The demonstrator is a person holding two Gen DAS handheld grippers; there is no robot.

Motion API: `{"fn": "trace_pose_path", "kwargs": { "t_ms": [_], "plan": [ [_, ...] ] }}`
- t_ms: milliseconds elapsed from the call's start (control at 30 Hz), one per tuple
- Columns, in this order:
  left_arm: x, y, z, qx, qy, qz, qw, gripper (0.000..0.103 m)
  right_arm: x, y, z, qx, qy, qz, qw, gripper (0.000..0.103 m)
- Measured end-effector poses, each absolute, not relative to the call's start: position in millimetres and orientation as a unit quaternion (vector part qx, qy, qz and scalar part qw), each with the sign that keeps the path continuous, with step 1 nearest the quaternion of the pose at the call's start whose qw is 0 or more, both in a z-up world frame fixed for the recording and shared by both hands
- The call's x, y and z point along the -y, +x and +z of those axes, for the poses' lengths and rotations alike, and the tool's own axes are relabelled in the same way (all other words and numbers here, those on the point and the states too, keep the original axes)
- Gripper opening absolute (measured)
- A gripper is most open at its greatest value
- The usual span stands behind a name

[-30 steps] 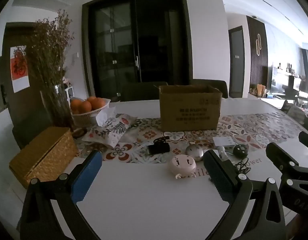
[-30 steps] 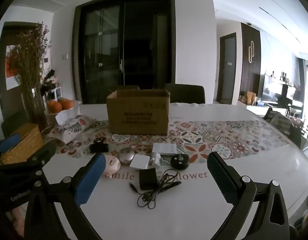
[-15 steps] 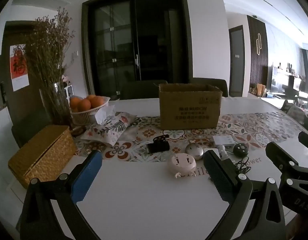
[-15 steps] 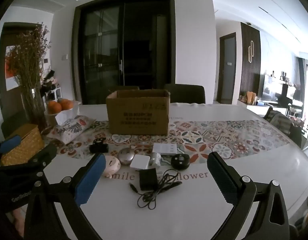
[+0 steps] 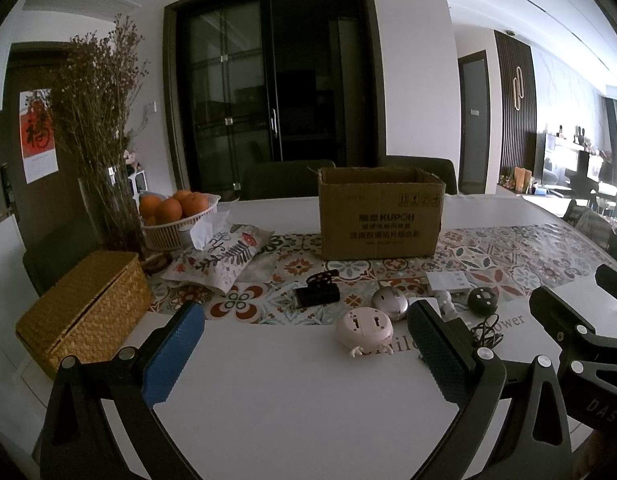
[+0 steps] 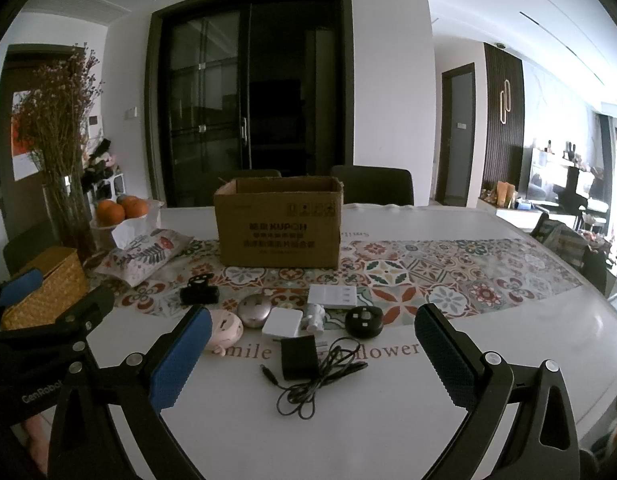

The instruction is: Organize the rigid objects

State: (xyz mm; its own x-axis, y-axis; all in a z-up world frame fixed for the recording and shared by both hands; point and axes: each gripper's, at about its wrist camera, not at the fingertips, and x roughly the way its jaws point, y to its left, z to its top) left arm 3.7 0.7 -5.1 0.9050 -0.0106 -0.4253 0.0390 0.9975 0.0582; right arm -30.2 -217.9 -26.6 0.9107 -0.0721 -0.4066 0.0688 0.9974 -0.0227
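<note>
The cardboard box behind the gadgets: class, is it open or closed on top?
Open. The cardboard box stands upright, its top flaps up, and its inner back wall shows over the front rim. What it contains cannot be seen.

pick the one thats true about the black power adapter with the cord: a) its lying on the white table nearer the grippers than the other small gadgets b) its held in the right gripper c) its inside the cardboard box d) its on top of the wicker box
a: the black power adapter lies on the bare white table in front of the gadget row, and the right gripper is open and empty.
</note>
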Motion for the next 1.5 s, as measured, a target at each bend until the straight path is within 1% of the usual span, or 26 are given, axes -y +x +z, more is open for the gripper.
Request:
{"fn": "trace_pose_path", "kwargs": {
  "t_ms": [1500],
  "plan": [
    [-0.4, 2.4, -6.0, -0.225, 0.031, -0.017, 0.974, 0.103, 214.8, -29.4, -27.0, -0.207, -0.008, -0.035, 0.978, 0.103]
  ]
}}
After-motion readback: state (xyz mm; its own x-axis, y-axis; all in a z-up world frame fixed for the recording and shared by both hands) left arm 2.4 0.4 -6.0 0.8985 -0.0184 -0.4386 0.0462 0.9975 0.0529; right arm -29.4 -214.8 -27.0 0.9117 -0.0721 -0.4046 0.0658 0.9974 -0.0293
